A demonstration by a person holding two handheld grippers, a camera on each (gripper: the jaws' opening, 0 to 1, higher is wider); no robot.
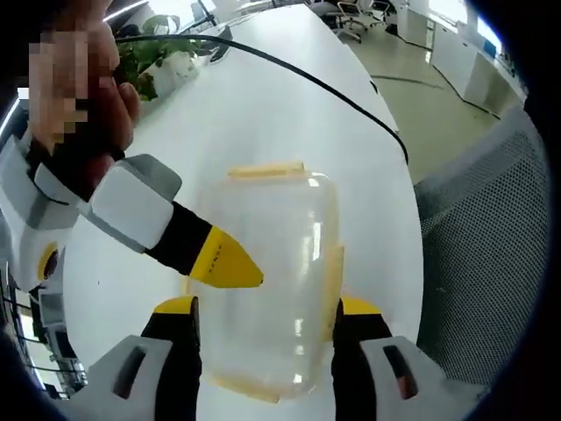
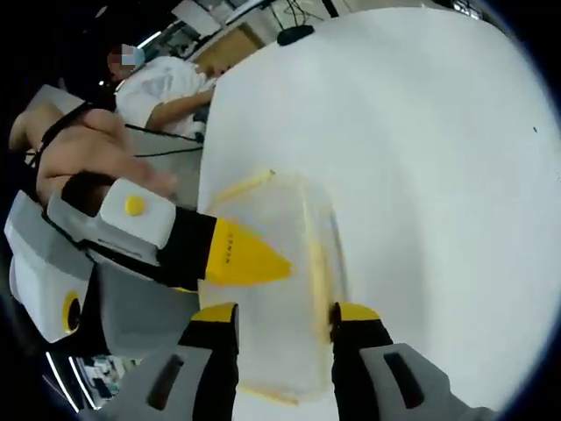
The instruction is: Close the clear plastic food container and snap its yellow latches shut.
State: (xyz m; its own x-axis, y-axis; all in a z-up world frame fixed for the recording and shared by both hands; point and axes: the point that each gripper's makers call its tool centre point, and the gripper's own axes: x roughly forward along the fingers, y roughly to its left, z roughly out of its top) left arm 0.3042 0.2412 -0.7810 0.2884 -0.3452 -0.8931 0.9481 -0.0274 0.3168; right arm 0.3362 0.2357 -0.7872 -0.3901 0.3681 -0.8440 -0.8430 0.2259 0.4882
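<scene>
While clear container (image 1: pixel 279 281) sits on white table (image 1: pixel 263 114), it is framed by both tools. Left gripper (image 1: pixel 267 307) held wide open — jaws on either side of box, nothing squeezed. Right gripper (image 2: pixel 282 314) also spread wide around container (image 2: pixel 272 289). Yellow latch (image 1: pixel 266 169) seen at far edge.

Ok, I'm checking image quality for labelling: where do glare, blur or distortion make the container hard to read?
Left gripper view: white glare streaks on the clear container, the table nearly blown out, the chair bowed by the fisheye. Right gripper view: the container is soft and pale against the bright table, its edges faint; the latch is blurred.
</scene>
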